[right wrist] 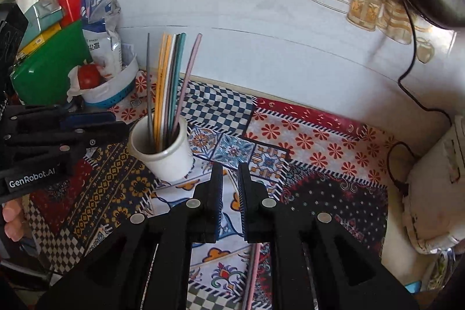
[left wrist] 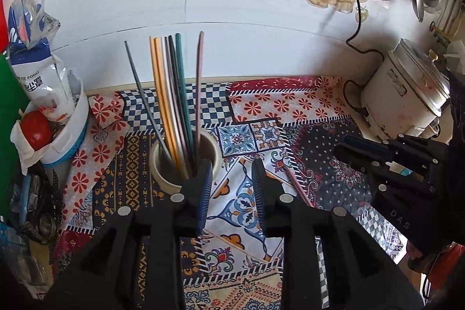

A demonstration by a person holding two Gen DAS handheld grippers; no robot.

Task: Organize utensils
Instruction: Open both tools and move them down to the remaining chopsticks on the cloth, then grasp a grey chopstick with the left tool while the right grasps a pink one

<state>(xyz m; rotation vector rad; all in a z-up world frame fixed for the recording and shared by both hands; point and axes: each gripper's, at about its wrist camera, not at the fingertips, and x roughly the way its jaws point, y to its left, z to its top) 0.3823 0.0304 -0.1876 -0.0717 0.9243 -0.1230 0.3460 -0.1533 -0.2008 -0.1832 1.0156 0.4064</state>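
Note:
A white cup (left wrist: 162, 173) (right wrist: 162, 153) stands on the patterned tablecloth and holds several upright chopsticks (left wrist: 174, 95) (right wrist: 167, 83) in grey, orange, white, teal and pink. One pink chopstick (left wrist: 298, 185) (right wrist: 253, 275) lies flat on the cloth. My left gripper (left wrist: 231, 193) is open and empty, just right of the cup; it also shows in the right wrist view (right wrist: 96, 130). My right gripper (right wrist: 230, 193) is open with a narrow gap, above the lying chopstick, which passes under its right finger. The right gripper also shows at the right of the left wrist view (left wrist: 363, 153).
A white-and-blue basket (left wrist: 65, 132) (right wrist: 116, 92) with a tomato and a plastic bag sits at the left by a green box (right wrist: 49, 66). A white rice cooker (left wrist: 407, 95) (right wrist: 436, 188) stands at the right with a black cord. The wall is close behind.

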